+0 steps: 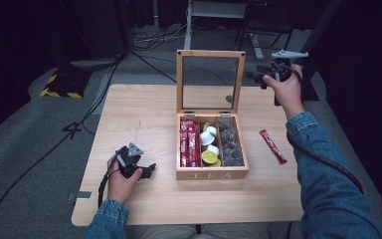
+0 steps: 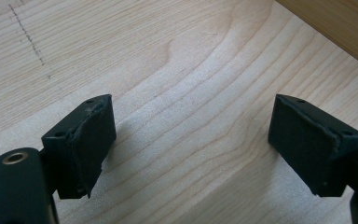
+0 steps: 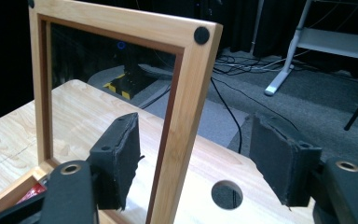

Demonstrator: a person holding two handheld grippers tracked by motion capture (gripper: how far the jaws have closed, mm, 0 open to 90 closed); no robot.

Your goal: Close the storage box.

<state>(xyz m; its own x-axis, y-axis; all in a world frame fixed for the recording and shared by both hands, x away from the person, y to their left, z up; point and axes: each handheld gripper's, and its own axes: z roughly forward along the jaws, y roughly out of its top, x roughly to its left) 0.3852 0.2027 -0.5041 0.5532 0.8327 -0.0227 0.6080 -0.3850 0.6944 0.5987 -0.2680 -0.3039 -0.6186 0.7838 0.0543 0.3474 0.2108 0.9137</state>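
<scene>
We are bringing the right gripper (image 3: 191,158) up to the raised lid (image 3: 186,93) of the tea box (image 1: 212,174); its frame edge stands between the wide, untouching jaws. Next: nudging the lid down. The left gripper (image 2: 191,144) is resting wide open on the worktop (image 2: 168,56).

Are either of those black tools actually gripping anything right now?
No. The right tool stands open around the lid frame's edge without pressing it; the left tool is open over bare table.

dark lab or studio, floor cables (image 1: 149,42), hazard-striped base (image 1: 59,85), black drapes
</scene>
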